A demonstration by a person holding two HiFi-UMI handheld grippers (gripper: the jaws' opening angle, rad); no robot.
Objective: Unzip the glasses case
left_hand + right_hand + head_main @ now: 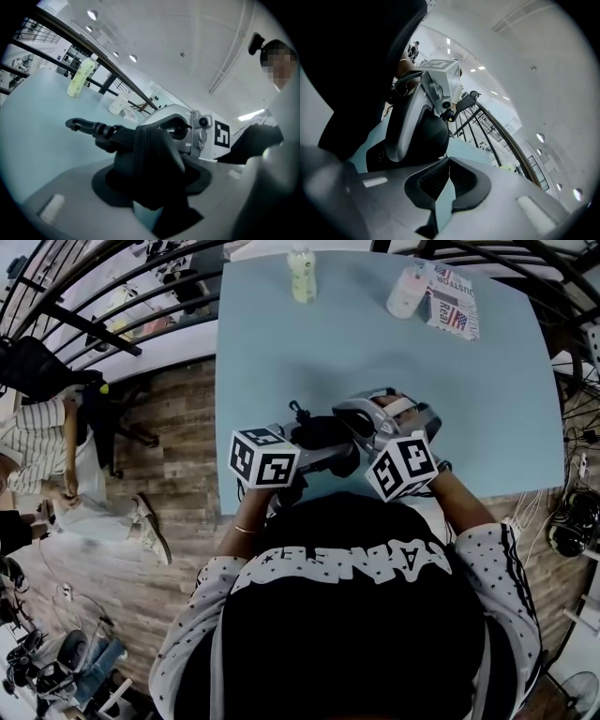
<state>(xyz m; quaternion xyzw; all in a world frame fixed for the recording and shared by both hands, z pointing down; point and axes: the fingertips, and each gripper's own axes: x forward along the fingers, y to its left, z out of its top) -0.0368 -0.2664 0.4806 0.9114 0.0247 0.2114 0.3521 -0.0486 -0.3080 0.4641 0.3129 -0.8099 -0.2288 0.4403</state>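
The black glasses case (323, 432) hangs above the near part of the light blue table (375, 343), between my two grippers. My left gripper (305, 454) is shut on the case (150, 154), which fills the space between its pads. A black strap with a clip (77, 125) sticks out of the case to the left. My right gripper (361, 432) comes in from the right, and its grey body (180, 124) stands just behind the case. The right gripper (448, 163) is shut, its tips meeting right beside the case (429, 136). I see nothing between its pads.
At the table's far edge stand a yellow-green bottle (301, 274), a white bottle (408, 292) and a printed packet (454, 302). The table's left edge (217, 427) borders a wooden floor. A seated person (37, 442) and dark railings (103, 296) are on the left.
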